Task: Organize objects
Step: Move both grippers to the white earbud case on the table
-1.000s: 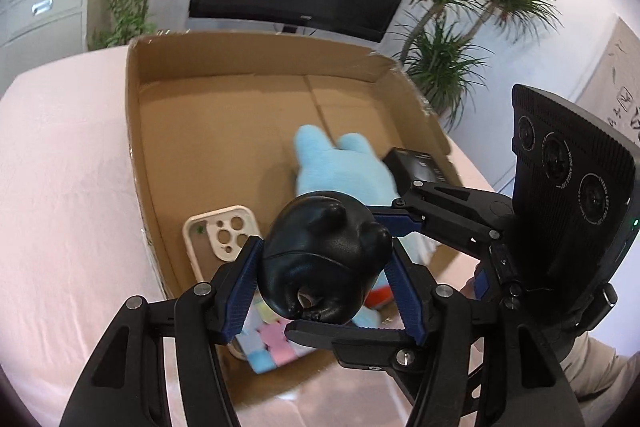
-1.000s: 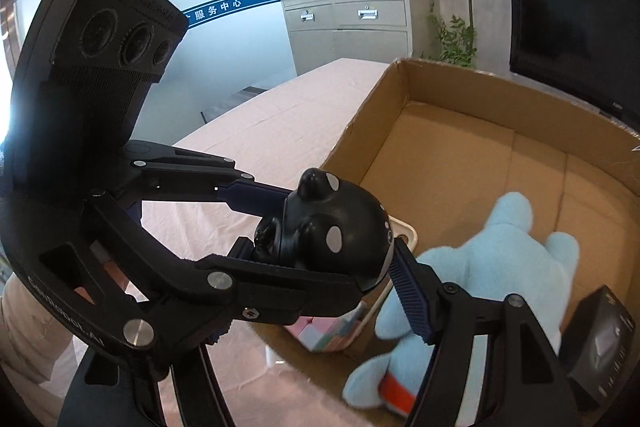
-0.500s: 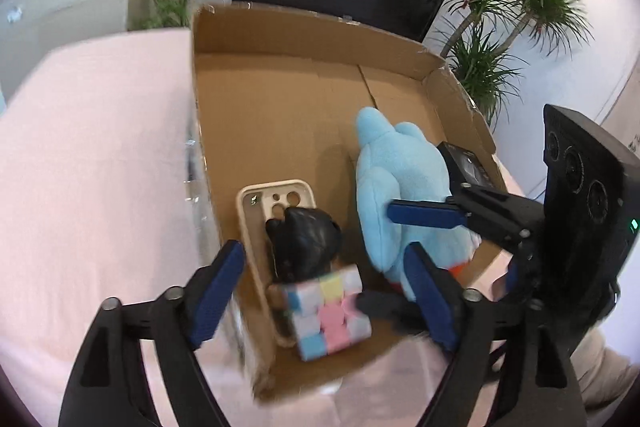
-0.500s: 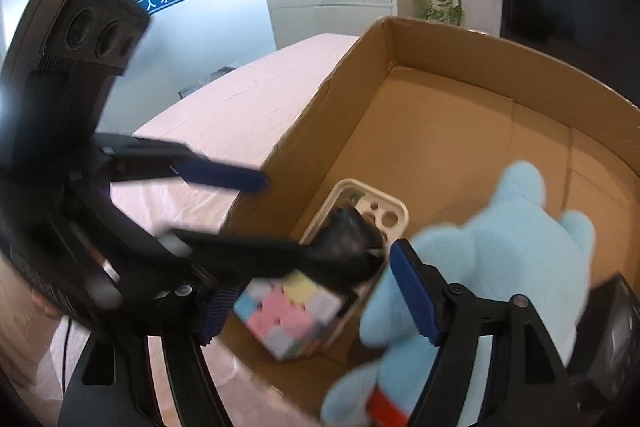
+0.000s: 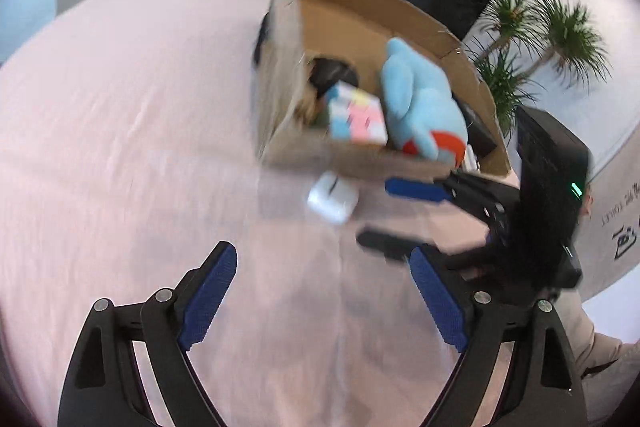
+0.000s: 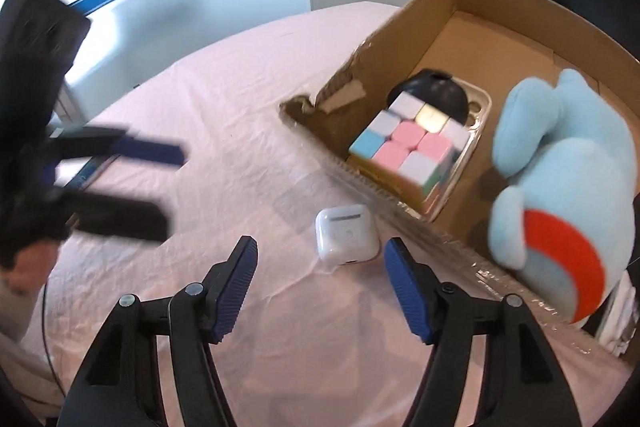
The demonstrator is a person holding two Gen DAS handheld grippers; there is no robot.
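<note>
1. white and smooth, the earbud case (image 6: pixel 347 238) lies on the pink tablecloth (image 6: pixel 224 131), just outside the near wall of the cardboard box (image 6: pixel 500 39). it looks to be the only thing left to put away.
2. the right gripper (image 6: pixel 320 269) hangs just short of the case, jaws spread and nothing between them; they have just narrowed a little. the left gripper (image 5: pixel 324 297) is spread wide and empty over bare cloth, its jaws having just opened further.
3. risk: the rounded shell could squirt out of a pinch that lands off-centre, and the box wall so near leaves little room for the far finger.
4. risk: a finger catching the box wall might shove the box or tip it, since its contents crowd the near end.
5. risk: both views are blurred and the two grippers sit near each other, so they could collide if both go for the case.
6. count: one earbud case, one box, one blue plush toy (image 6: pixel 560 163), one pastel puzzle cube (image 6: pixel 408 151), one black round toy (image 6: pixel 434 91), one pale phone case (image 6: pixel 478 115) under them. a dark object (image 5: pixel 478 131) beyond the plush cannot be identified.
</note>
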